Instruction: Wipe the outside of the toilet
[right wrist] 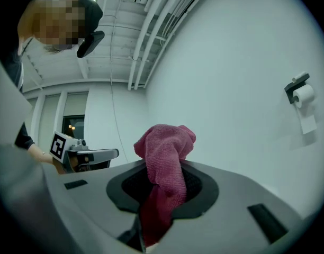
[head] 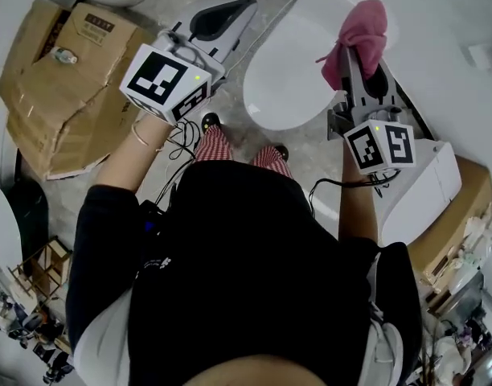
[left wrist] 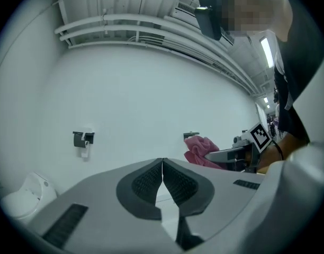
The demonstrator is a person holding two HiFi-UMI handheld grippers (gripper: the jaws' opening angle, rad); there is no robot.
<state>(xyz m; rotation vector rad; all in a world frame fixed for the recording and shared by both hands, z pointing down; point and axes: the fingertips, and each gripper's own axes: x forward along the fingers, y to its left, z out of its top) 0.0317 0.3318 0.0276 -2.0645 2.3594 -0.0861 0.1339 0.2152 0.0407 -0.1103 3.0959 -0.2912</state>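
A white toilet [head: 290, 71] with its lid down stands in front of the person in the head view. My right gripper [head: 360, 43] hovers over its right side, shut on a pink cloth [head: 357, 34] that bunches out past the jaws; the same pink cloth [right wrist: 164, 163] fills the right gripper view. My left gripper [head: 222, 18] is held up left of the toilet, its jaws pressed together with nothing between them. In the left gripper view the left gripper [left wrist: 162, 181] points at a white wall, and the pink cloth [left wrist: 200, 151] shows at right.
Flattened cardboard boxes [head: 61, 79] lie on the floor at the left. A white cistern block [head: 419, 191] and another carton [head: 463, 215] sit at the right. A toilet paper holder [left wrist: 83, 140] hangs on the wall. Cables [head: 178, 147] trail by the person's feet.
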